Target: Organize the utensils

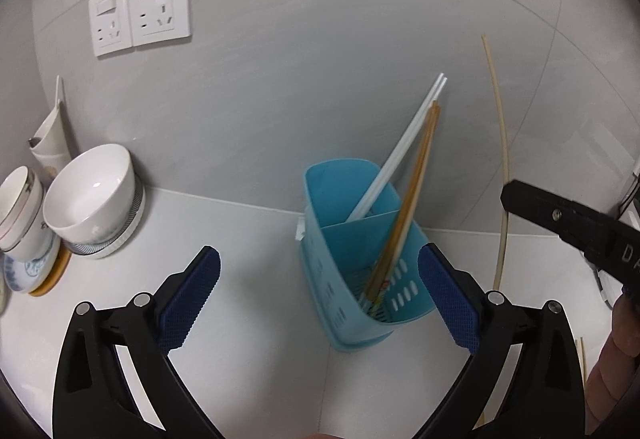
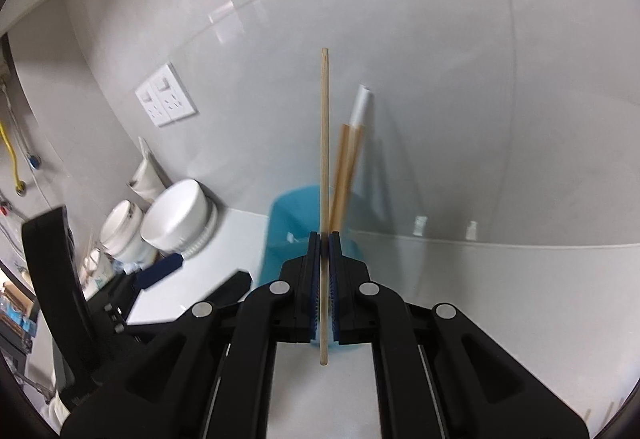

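Observation:
A blue two-compartment utensil holder stands on the white counter by the wall; it shows blurred in the right wrist view. White chopsticks lean in its back compartment and brown wooden chopsticks in its front one. My left gripper is open and empty, its blue pads either side of the holder. My right gripper is shut on a pale wooden chopstick, held upright just right of the holder; the chopstick also shows in the left wrist view.
White bowls and cups are stacked at the left by the wall. Two wall sockets sit above them. More pale sticks lie at the right edge of the counter.

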Available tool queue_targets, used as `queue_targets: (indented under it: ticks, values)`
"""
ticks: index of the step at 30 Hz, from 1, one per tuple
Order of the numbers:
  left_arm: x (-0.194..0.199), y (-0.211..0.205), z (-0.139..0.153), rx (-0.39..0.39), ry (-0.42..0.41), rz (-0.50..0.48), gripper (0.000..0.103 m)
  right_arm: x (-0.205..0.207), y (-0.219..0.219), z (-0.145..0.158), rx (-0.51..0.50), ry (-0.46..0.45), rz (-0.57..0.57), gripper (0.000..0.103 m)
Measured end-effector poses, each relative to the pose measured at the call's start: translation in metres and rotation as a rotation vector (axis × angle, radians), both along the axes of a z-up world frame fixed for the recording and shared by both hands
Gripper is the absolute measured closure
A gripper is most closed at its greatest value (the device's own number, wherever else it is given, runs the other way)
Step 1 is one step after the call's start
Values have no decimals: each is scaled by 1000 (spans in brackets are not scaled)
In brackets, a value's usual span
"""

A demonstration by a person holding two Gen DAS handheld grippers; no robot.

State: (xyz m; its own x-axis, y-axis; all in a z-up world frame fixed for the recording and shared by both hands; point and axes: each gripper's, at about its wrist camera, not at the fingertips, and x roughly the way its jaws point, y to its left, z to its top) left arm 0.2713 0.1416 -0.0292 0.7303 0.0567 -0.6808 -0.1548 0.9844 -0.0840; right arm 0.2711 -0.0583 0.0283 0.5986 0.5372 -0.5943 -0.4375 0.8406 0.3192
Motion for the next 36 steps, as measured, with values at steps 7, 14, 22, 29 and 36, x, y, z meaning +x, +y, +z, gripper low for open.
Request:
queue_targets:
  ticks: [7,14,22,29,36]
  values:
    - [-3,20,-2,-7,14,45,6,10,23,-6,25,-13,11,99]
    - [-4,38,-5,-23,22,77,6,20,37,-20,17,-14,16,99]
    - [2,43,-9,-22,29,84,6,29,47,-37,-15,-3,-4,99]
    - [3,48,-11,-25,30,92,6,32,54,-44,-46,-3,-11,97]
    - [2,49,-10,-17,28,106,6,25,51,-39,-84,-33,-22,67]
